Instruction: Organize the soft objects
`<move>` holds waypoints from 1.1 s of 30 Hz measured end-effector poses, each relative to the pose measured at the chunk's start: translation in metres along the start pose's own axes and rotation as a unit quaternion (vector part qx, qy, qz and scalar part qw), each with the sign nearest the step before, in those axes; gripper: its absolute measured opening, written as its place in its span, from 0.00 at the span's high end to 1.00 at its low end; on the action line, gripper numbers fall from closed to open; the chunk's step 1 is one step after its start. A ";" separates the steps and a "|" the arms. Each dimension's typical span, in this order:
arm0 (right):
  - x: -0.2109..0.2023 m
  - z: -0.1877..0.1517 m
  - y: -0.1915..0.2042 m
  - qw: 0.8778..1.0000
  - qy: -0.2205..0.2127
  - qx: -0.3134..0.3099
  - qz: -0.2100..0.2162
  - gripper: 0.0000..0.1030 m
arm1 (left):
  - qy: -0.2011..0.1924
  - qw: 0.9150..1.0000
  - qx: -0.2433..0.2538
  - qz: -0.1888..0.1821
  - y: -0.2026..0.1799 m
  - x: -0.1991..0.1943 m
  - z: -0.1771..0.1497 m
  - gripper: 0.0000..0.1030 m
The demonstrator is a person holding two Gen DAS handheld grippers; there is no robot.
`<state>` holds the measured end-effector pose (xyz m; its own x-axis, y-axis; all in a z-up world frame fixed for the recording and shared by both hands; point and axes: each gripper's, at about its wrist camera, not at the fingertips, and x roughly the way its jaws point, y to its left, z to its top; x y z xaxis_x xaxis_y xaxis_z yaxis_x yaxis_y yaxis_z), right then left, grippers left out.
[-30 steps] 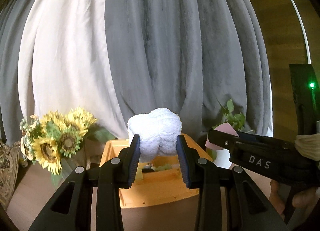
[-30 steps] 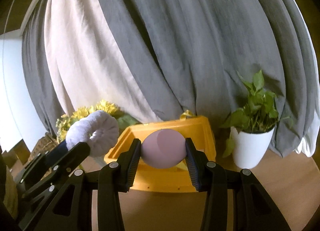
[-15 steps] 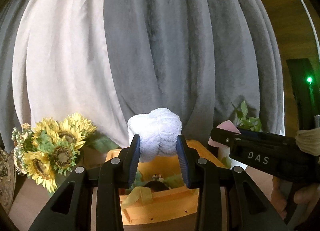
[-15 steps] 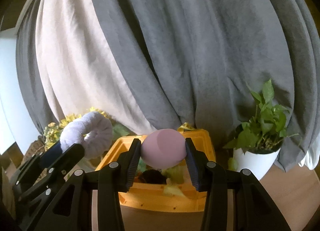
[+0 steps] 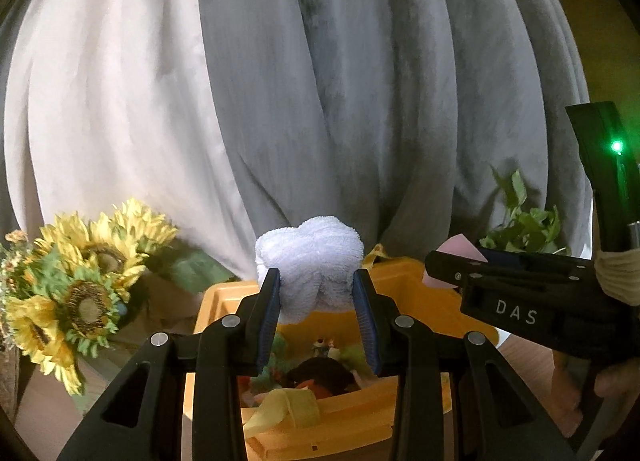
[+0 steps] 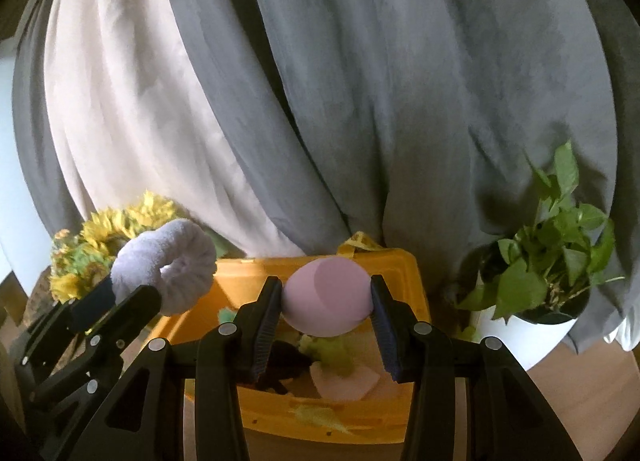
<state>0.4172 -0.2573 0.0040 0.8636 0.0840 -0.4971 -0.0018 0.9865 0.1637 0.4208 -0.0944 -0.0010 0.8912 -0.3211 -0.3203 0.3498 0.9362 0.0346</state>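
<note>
Nearer now, the yellow bin (image 6: 400, 269) — left fingers (image 5: 276, 289) pinch a scrunchie (image 5: 310, 257), right (pink sponge (image 6: 324, 297)) gripping.

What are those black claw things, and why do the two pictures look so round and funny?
The black claws are grabbing tools, and a person holds one in each hand. Each tool carries a small camera with a very wide lens, which bends the picture round. One picture looks along the left tool. It is squeezing a fluffy white ring-shaped scrunchie. The other picture looks along the right tool, which pinches a smooth pink egg-shaped sponge. Each tool also shows up at the edge of the other's picture. Both hover over a yellow bin that already has soft bits inside. Beside the bin stand sunflowers and a leafy plant in a white pot. Grey and white curtains hang behind.
</note>
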 end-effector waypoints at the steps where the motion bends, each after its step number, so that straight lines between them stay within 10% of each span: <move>1: 0.005 0.000 -0.002 1.000 0.004 -0.001 -0.001 0.56 | 0.003 1.000 0.002 0.000 0.000 0.004 -0.001 0.65; 20: 0.062 -0.012 -0.017 0.997 0.067 -0.016 -0.020 0.56 | 0.082 0.996 0.002 -0.021 -0.003 0.064 -0.022 0.65; 33: 0.064 -0.023 -0.020 0.995 0.089 -0.021 -0.037 0.44 | 0.100 0.995 -0.005 -0.009 0.001 0.056 -0.024 0.41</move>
<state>0.4608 -0.2683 -0.0504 0.7590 0.0300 -0.6504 0.0344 0.9957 0.0862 0.4642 -0.1084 -0.0420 0.8087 -0.3047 -0.5031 0.3620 0.9320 0.0174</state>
